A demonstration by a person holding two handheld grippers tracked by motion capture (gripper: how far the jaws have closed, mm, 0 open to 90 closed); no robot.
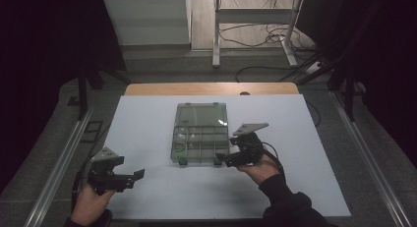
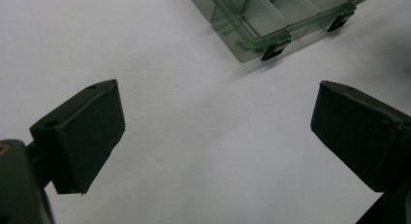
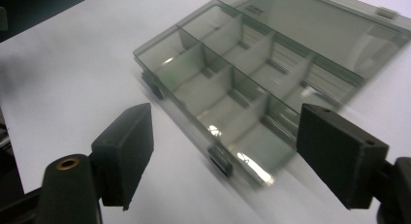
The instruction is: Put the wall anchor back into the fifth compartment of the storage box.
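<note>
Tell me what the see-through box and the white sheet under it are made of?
The box looks like smoky, greenish clear plastic: you can see its dividers through the walls, and it glints with shiny reflections. Its latches look like dark, opaque plastic. The white sheet is smooth and matte, probably paper or thin board; I can't tell which.

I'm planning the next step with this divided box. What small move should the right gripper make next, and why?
Probably ease the right gripper back a little from the box. Its jaws stand open with nothing between them, just off the box's near right corner by a black latch. The lid already lies open flat behind the compartments, so opening looks done. The left gripper waits open, apart from the box.
</note>
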